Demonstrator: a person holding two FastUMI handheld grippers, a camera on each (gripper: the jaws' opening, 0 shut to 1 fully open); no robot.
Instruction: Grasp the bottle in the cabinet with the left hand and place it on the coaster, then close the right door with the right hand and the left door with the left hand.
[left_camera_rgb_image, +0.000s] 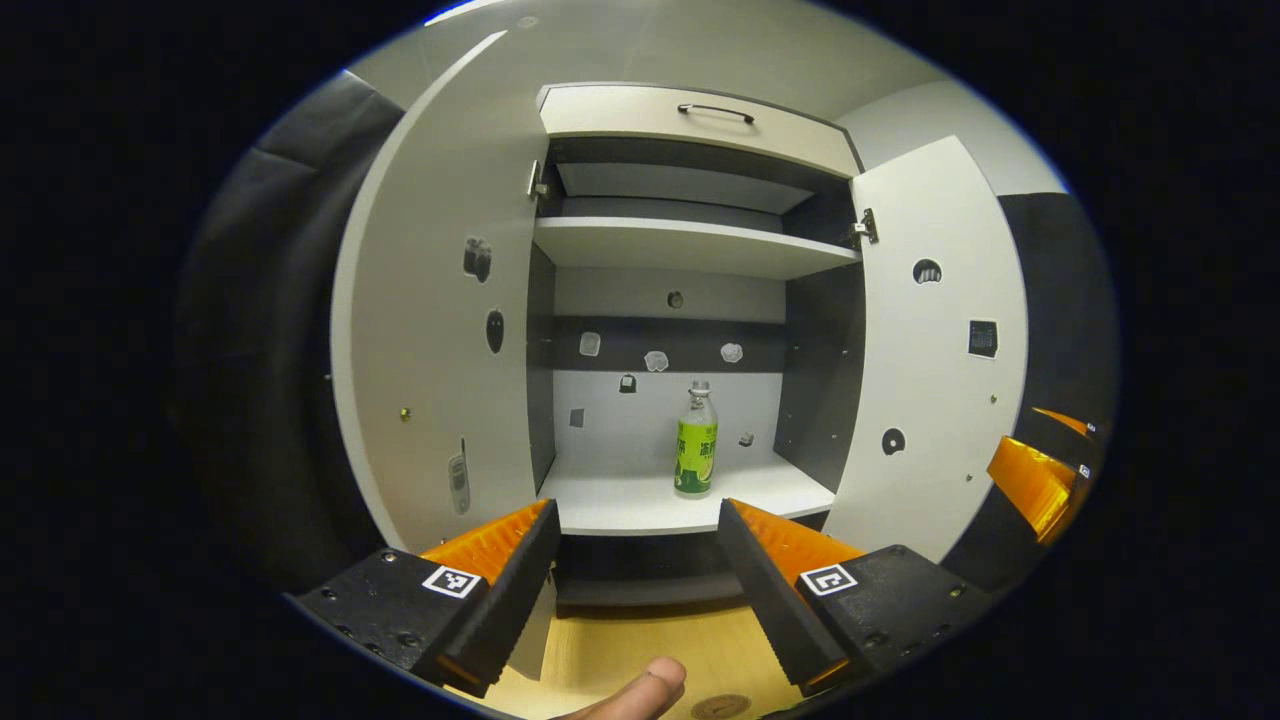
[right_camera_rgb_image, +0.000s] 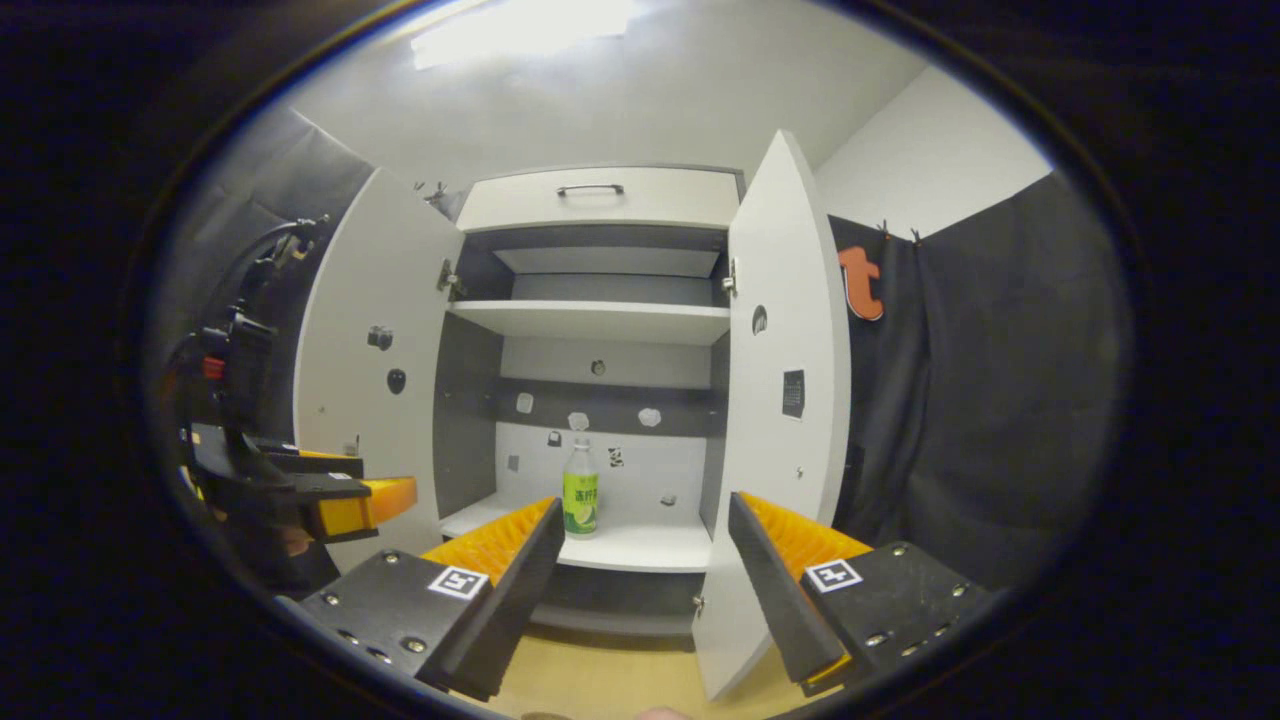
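Note:
A clear bottle (left_camera_rgb_image: 696, 440) with a green label stands upright on the lower shelf (left_camera_rgb_image: 620, 500) of the open cabinet; the right gripper view has the same bottle (right_camera_rgb_image: 580, 490). My left gripper (left_camera_rgb_image: 638, 535) is open, short of the shelf's front edge and a little left of the bottle. The right gripper (right_camera_rgb_image: 645, 535) is open too, farther back, facing the cabinet. Both doors stand open: the left door (left_camera_rgb_image: 440, 330) (right_camera_rgb_image: 370, 380) and the right door (left_camera_rgb_image: 935, 340) (right_camera_rgb_image: 785, 400). A round coaster (left_camera_rgb_image: 720, 706) lies on the wooden table at the bottom edge.
A thumb (left_camera_rgb_image: 645, 690) shows low between the left fingers. The wooden tabletop (right_camera_rgb_image: 610, 680) runs below the cabinet. An upper shelf (left_camera_rgb_image: 690, 245) and a drawer with a handle (left_camera_rgb_image: 715, 110) sit above. The other gripper (right_camera_rgb_image: 330, 500) appears left in the right gripper view, and the right one's fingers (left_camera_rgb_image: 1035, 480) at the left view's edge.

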